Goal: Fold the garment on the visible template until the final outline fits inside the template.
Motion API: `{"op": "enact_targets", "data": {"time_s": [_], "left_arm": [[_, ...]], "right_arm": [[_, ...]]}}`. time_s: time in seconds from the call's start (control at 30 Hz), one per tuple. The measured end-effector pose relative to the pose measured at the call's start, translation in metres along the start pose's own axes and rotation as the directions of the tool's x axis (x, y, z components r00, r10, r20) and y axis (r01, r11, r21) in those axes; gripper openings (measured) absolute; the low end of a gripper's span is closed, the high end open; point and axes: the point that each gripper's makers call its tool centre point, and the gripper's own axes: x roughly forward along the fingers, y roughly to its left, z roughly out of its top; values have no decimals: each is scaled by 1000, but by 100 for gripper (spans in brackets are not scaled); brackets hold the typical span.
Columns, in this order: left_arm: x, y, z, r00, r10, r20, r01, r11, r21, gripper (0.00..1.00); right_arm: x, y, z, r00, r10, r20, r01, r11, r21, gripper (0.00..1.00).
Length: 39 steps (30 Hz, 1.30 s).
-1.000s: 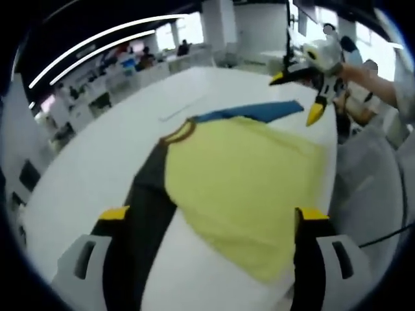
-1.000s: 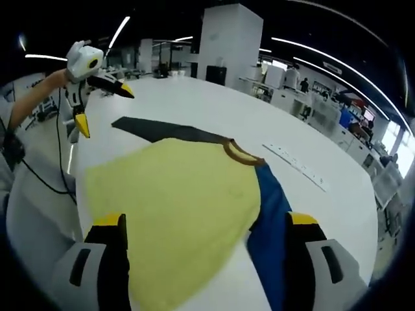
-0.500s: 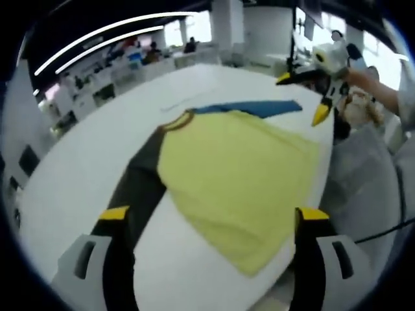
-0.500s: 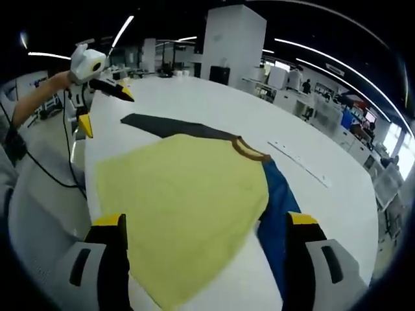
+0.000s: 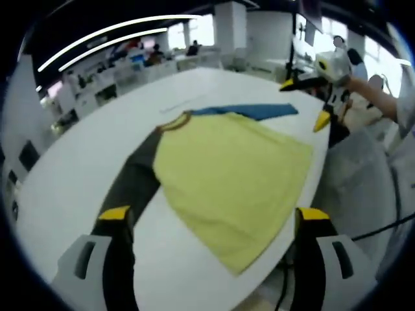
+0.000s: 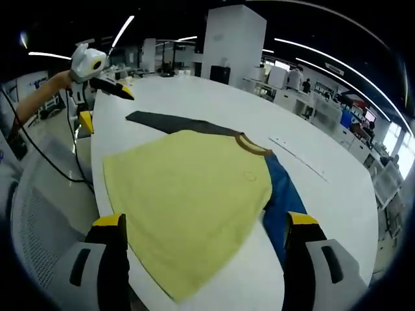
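Both views pulled back; garment (image 5: 233, 175) flat on white table (image 5: 78, 175).

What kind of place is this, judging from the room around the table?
Probably an open-plan office or lab: long ceiling light strips, rows of desks behind, and a large white table with a yellow shirt.

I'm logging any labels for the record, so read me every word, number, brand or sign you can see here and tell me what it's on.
No text can be read in either view.
Yellow shirt: a faint round mark on the chest, too small and blurred to read.
Long white strip on the white table beyond the shirt: possible markings, too small to tell.
Left gripper and right gripper: no legible lettering.
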Motion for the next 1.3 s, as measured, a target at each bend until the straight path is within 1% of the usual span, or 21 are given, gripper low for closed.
{"op": "enact_targets", "data": {"time_s": [0.23, 0.47, 0.63, 0.73, 0.77, 0.8, 0.87, 0.93, 0.97, 1.0, 1.07, 1.2, 1.3], "left_arm": [[-4, -11, -4, 1000, -2, 13, 3, 1000, -10, 100], [-9, -13, -3, 999, 20, 48, -19, 999, -41, 100], [-9, -15, -7, 999, 24, 37, -22, 998, -50, 100], [-9, -16, -10, 999, 34, 27, -33, 998, -52, 100], [-10, -15, -13, 999, 43, 13, -42, 998, -53, 100], [-12, -11, -13, 998, 68, 9, -68, 996, -56, 100], [-14, -14, -10, 997, 65, 35, -63, 997, -55, 100], [-14, -17, -9, 998, 49, 46, -45, 996, -79, 100], [-14, -18, -9, 998, 47, 46, -43, 996, -74, 100], [-13, -19, -11, 998, 48, 34, -46, 997, -64, 100], [-12, -21, -20, 999, 44, -17, -45, 997, -61, 100], [-13, -26, -17, 999, 40, 10, -39, 997, -67, 100], [-13, -26, -16, 999, 43, 10, -42, 997, -71, 100]], "right_arm": [[-14, 4, -8, 1000, -9, 16, 8, 1000, 19, 100], [-25, 10, -11, 999, -18, 30, 17, 999, 31, 100], [-30, 11, -11, 999, -26, 39, 25, 999, 34, 100], [-34, 8, -6, 996, -49, 72, 46, 998, 47, 100], [-36, 8, -5, 995, -52, 81, 48, 997, 54, 100], [-38, 8, -4, 995, -57, 87, 51, 997, 65, 100], [-40, 8, -3, 993, -63, 100, 56, 995, 78, 100], [-40, 8, -6, 994, -63, 94, 56, 995, 79, 100], [-40, 9, -9, 995, -59, 82, 53, 996, 71, 100], [-40, 9, -15, 997, -55, 60, 52, 997, 56, 100], [-40, 7, -19, 997, -62, 50, 59, 997, 50, 100], [-45, 4, -20, 994, -80, 69, 74, 994, 80, 100], [-48, 3, -22, 993, -90, 71, 83, 992, 91, 100]]}}
